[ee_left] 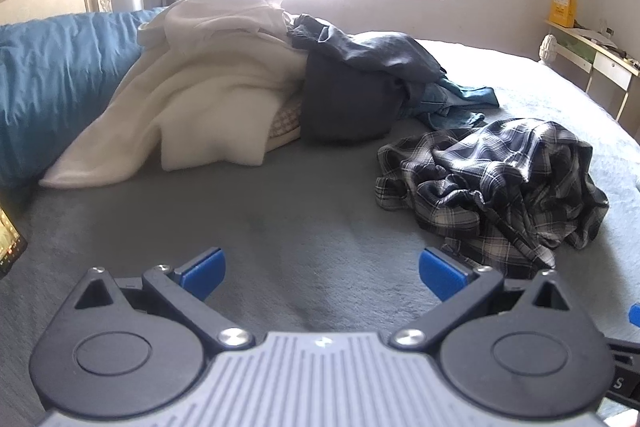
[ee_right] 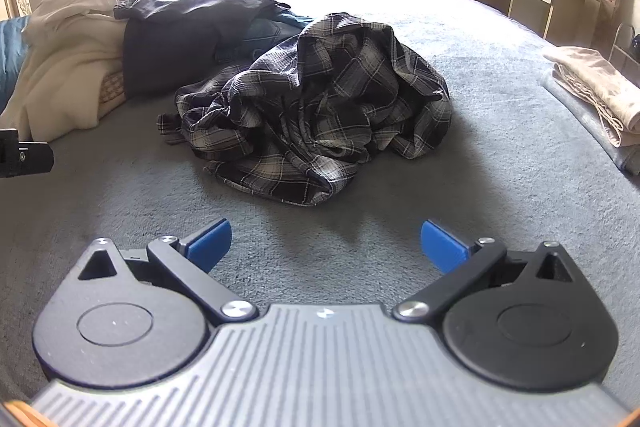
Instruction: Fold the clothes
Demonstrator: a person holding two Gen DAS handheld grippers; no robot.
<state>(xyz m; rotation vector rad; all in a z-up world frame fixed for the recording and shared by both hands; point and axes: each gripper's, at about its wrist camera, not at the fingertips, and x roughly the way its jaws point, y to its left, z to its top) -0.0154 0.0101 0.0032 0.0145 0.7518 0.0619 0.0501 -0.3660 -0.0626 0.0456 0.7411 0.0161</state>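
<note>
Both tongs, left tongs (ee_left: 322, 273) and right tongs (ee_right: 326, 245), are gaping wide and empty; the crumpled plaid shirt (ee_right: 316, 99), mid-frame, is probably hiding its collar, risking a bunched grab.

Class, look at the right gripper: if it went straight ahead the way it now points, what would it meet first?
Most likely the crumpled plaid shirt, lying directly ahead of the open right gripper on the grey bedspread. Only bare bedspread lies between them, though depth is hard to judge.
</note>
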